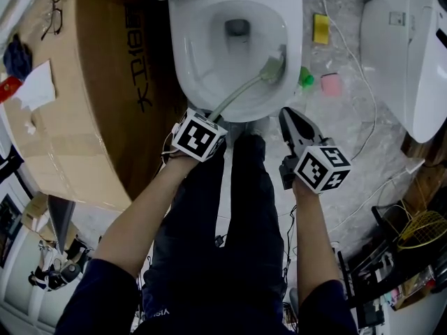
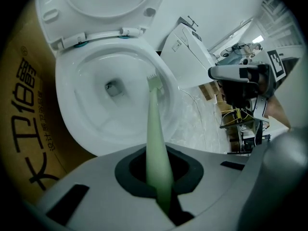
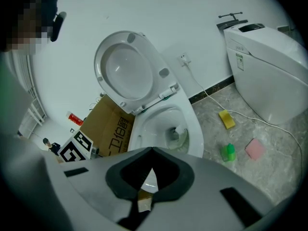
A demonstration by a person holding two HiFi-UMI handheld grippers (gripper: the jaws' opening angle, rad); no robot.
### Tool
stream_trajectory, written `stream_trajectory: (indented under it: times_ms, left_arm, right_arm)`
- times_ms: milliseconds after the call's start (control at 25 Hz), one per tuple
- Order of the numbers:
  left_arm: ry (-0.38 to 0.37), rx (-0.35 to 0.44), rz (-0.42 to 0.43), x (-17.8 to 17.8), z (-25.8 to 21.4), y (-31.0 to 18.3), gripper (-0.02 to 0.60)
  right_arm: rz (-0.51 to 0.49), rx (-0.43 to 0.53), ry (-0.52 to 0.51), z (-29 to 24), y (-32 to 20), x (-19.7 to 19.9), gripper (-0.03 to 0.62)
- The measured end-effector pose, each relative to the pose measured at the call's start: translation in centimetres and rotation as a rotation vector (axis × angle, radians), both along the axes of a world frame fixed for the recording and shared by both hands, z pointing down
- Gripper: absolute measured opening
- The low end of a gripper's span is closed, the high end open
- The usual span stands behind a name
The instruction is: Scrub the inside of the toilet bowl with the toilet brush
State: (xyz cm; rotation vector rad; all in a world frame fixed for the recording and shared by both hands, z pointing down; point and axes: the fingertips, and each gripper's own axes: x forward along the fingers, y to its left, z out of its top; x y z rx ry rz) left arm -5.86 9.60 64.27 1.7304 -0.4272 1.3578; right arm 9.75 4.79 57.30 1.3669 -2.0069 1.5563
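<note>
Pale-green toilet brush: handle clamped in the left gripper; it slants up over the front rim of the toilet bowl, and the bristle head lies against the bowl's inner wall on the person's right, below the rim.
Toilet bowl: white and open, with the dark drain at the back and the seat and lid tipped up against the wall behind it.
Left gripper: at the front edge of the bowl, towards its left; its jaws are closed tight on the brush handle, which runs out between them towards the bowl in the left gripper view.
Right gripper: just off the bowl's front right corner, over the floor; its jaws are drawn together with nothing between them and touch nothing.
Cardboard box: brown with black print, standing right against the bowl's left side; a pair of glasses lies on its top.
Yellow sponge: on the marbled floor to the right of the bowl, near its back.
Green bottle: just beside the bowl's right flank.
Pink sponge: next to the bottle, on the side away from the bowl.
Second toilet: lid shut, well to the right of the bowl.
</note>
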Motion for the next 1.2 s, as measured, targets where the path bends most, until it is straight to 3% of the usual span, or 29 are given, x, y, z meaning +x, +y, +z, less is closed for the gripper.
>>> stream_trajectory:
  times_ms: [480, 800, 1200]
  left_arm:
    - [-0.028, -0.031, 0.05, -2.4, -0.1, 3.0, 0.032]
    - [-0.027, -0.033, -0.012, -3.5, -1.4, 3.6, 0.032]
    - [-0.015, 0.038, -0.05, -4.3, -5.4, 1.1, 0.031]
  right_arm:
    - [-0.006, 0.004, 0.003, -0.6, 0.1, -0.8, 0.005]
    - [-0.011, 0.005, 0.012, -1.4, 0.6, -1.0, 0.005]
    - [-0.033, 0.044, 0.026, -5.2, -0.6, -1.6, 0.005]
